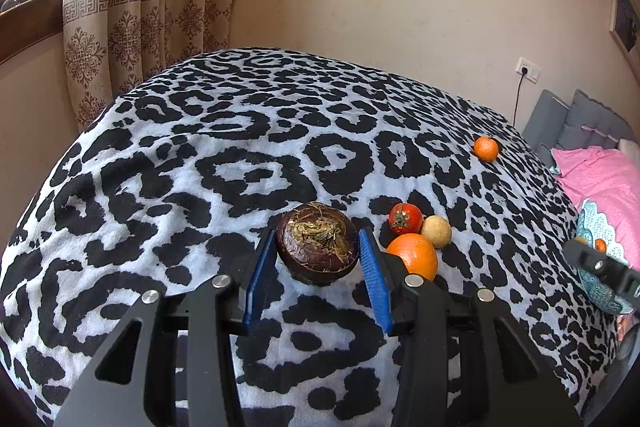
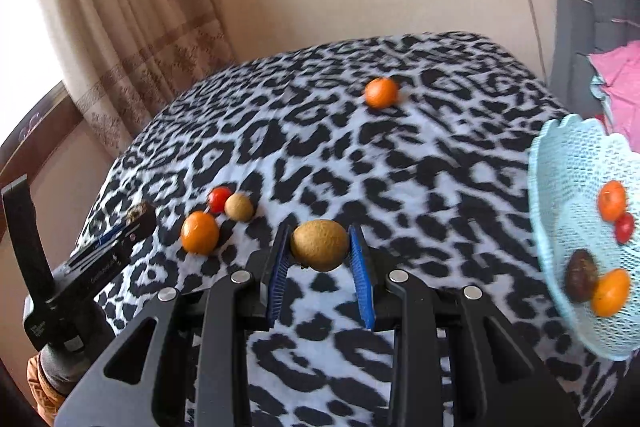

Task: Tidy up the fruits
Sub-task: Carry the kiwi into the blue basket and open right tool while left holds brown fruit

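Your left gripper (image 1: 318, 247) was clamped on a dark brown fruit (image 1: 317, 243) just above the spotted blanket (image 1: 160, 167), beside an orange (image 1: 414, 254). Your right gripper (image 2: 319, 247) gripped a tan fruit (image 2: 319, 244), with the blue basket (image 2: 568, 171) off to its right.
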Action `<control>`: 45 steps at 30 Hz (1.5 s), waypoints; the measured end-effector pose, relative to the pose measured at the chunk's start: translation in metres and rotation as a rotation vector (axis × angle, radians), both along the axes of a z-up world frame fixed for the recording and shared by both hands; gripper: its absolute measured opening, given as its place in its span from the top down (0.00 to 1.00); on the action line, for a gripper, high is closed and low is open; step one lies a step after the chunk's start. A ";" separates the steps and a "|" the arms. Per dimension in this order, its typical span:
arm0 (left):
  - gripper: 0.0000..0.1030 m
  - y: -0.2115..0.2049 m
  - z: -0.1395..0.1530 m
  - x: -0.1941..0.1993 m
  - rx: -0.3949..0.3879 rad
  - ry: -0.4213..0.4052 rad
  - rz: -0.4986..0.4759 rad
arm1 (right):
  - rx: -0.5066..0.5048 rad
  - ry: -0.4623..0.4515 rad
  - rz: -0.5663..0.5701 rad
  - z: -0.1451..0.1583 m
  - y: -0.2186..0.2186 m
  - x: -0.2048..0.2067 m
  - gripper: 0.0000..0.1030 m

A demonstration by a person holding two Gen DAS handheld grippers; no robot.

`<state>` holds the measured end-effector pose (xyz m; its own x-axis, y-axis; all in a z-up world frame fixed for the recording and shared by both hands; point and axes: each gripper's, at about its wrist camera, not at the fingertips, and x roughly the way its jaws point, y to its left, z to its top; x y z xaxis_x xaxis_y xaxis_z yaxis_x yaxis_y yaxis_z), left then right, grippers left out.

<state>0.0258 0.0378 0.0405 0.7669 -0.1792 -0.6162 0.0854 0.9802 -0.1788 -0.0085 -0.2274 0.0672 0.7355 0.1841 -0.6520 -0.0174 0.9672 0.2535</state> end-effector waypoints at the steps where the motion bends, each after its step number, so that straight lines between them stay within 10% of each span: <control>1: 0.59 0.000 0.000 0.000 0.001 -0.001 0.000 | 0.000 -0.008 -0.018 0.003 -0.006 -0.002 0.70; 19: 0.59 0.000 -0.001 0.000 0.010 -0.003 0.005 | 0.024 -0.005 -0.314 -0.002 -0.110 -0.015 0.70; 45: 0.59 -0.006 0.002 -0.001 0.041 -0.011 0.021 | 0.096 -0.015 -0.401 -0.005 -0.159 -0.048 0.67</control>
<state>0.0252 0.0318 0.0424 0.7769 -0.1376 -0.6144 0.0666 0.9883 -0.1372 -0.0563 -0.3865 0.0618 0.7709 -0.0598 -0.6341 0.3519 0.8698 0.3458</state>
